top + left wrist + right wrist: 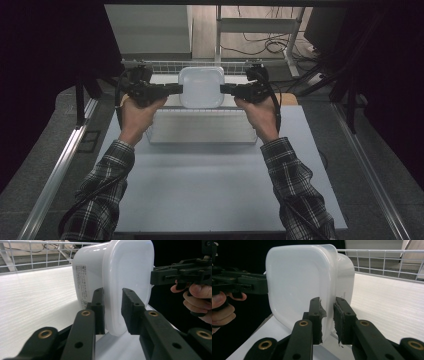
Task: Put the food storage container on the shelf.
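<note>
Forearms level, L tongs (176, 89) & R tongs (225, 89) straddling white tub (201, 87) rim, jaws released.

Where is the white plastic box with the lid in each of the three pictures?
High view: the white box sits top centre, between the left gripper and right gripper.
Left gripper view: upper centre, its lid rim between the jaws.
Right gripper view: centre left, rim between the jaws.
Shared landmark: the wire rack behind the box.
</note>
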Action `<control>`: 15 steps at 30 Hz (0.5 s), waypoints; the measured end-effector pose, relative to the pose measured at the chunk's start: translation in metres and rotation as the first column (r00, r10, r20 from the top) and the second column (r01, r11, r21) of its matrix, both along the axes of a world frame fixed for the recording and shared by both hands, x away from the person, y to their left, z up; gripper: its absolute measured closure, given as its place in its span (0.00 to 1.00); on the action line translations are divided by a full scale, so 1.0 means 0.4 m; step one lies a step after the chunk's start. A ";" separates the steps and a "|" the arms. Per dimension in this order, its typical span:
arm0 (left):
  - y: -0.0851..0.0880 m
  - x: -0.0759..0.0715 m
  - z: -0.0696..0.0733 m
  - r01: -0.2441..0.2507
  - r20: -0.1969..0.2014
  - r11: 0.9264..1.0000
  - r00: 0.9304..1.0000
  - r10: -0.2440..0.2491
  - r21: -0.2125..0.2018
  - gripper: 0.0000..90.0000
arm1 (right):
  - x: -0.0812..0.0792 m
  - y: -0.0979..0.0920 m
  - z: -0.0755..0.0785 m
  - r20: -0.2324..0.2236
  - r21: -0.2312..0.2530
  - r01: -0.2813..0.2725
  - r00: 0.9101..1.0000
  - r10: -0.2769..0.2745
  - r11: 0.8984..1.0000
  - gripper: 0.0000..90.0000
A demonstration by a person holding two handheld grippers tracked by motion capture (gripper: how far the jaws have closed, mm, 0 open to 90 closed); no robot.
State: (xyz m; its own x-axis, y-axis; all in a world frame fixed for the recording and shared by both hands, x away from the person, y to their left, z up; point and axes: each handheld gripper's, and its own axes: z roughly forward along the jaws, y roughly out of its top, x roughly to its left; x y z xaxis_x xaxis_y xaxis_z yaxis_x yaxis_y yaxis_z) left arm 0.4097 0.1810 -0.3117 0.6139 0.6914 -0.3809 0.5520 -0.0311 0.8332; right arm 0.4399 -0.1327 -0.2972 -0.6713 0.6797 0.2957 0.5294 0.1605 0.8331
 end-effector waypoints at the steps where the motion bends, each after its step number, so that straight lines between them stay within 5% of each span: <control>1: -0.001 0.002 0.000 -0.004 -0.001 1.000 1.000 0.004 0.000 0.79 | 0.001 0.001 0.001 0.001 0.001 -0.001 1.000 0.001 1.000 0.84; 15: -0.013 0.036 -0.010 -0.025 -0.021 0.999 0.999 0.026 0.045 0.76 | 0.027 0.026 0.006 0.029 -0.044 0.026 0.999 -0.025 0.999 0.74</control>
State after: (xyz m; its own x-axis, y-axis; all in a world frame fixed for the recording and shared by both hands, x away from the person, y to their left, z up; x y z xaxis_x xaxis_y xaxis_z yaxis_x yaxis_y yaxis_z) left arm 0.4242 0.1759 -0.3158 0.5877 0.7233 -0.3624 0.5711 -0.0536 0.8191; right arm 0.4506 -0.1223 -0.2948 -0.6616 0.7086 0.2453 0.5096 0.1849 0.8403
